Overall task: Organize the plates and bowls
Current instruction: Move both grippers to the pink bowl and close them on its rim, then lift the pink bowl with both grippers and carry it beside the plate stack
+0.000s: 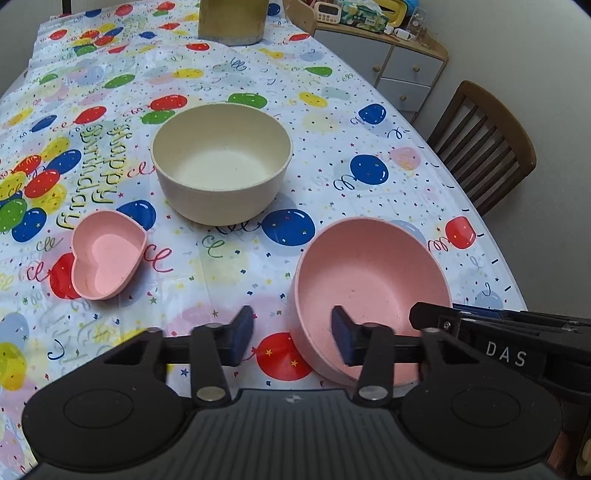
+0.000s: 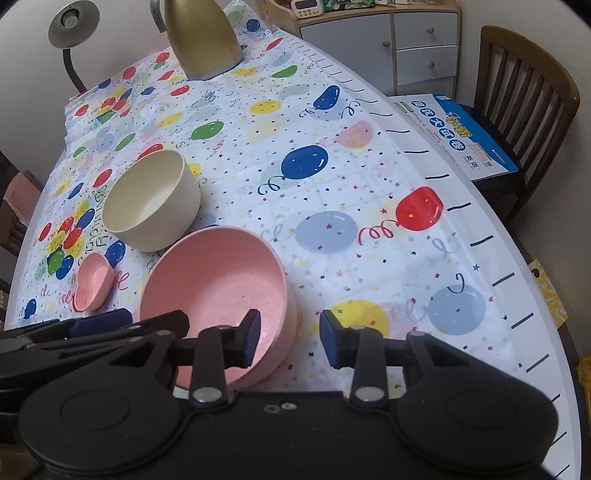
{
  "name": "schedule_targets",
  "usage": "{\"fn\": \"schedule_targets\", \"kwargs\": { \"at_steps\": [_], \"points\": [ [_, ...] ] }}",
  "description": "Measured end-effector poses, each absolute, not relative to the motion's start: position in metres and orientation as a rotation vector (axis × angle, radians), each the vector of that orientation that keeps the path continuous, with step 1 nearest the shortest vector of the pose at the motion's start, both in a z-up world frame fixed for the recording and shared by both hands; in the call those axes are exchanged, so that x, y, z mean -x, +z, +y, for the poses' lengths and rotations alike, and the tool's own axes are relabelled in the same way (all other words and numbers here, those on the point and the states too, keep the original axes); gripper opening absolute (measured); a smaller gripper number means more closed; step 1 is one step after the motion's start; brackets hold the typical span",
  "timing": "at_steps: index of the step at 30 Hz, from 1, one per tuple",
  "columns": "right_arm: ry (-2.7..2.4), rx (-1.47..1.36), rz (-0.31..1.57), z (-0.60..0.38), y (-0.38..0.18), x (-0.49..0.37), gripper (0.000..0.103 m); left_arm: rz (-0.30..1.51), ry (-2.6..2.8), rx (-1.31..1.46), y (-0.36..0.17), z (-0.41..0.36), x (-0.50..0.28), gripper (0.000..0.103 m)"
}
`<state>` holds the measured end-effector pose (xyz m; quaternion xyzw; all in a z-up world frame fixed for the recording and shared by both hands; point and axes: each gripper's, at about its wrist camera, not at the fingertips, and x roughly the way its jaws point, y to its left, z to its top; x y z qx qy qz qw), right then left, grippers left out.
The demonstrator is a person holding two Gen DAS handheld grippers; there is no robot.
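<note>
A large pink bowl (image 1: pixel 373 280) sits on the balloon tablecloth near the front edge; it also shows in the right wrist view (image 2: pixel 218 291). A cream bowl (image 1: pixel 221 162) (image 2: pixel 151 203) stands upright behind it. A small pink heart-shaped dish (image 1: pixel 107 258) (image 2: pixel 92 280) lies to the left. My left gripper (image 1: pixel 291 338) is open, straddling the pink bowl's left rim, one finger inside. My right gripper (image 2: pixel 290 339) is open, straddling the same bowl's right rim, its left finger inside. Neither grips it.
A gold kettle (image 2: pixel 199 37) stands at the far end of the table. A wooden chair (image 2: pixel 524 96) holding a blue-and-white box (image 2: pixel 461 136) is at the right. A grey drawer cabinet (image 2: pixel 402 44) and a desk lamp (image 2: pixel 72 26) stand behind. The table edge (image 2: pixel 517 258) curves along the right.
</note>
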<state>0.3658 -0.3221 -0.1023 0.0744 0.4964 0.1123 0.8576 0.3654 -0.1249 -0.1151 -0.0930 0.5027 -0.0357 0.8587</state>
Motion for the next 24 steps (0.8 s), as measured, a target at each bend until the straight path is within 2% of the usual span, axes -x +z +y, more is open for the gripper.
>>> {"fn": "schedule_targets", "kwargs": {
  "at_steps": [3,7,10,14,24],
  "points": [
    [0.231,-0.149,1.046,-0.320,-0.103,-0.366,0.025,1.067,-0.073,0.208,-0.117,-0.124,-0.366,0.033],
    [0.222,-0.138,1.049,-0.318,-0.103,-0.365,0.018,1.083,-0.058,0.234,-0.119,-0.122,-0.367,0.033],
    [0.228,-0.124,1.043,-0.315,-0.102,-0.364,0.011,1.083,-0.075,0.240,-0.118,-0.125,-0.366,0.021],
    [0.223,-0.116,1.036,-0.312,-0.099,-0.362,0.011,1.083,-0.080,0.246,-0.115,-0.127,-0.362,0.017],
    [0.247,-0.107,1.035,-0.311,-0.088,-0.344,0.011,1.083,-0.059,0.236,-0.096,-0.122,-0.330,0.017]
  ]
}}
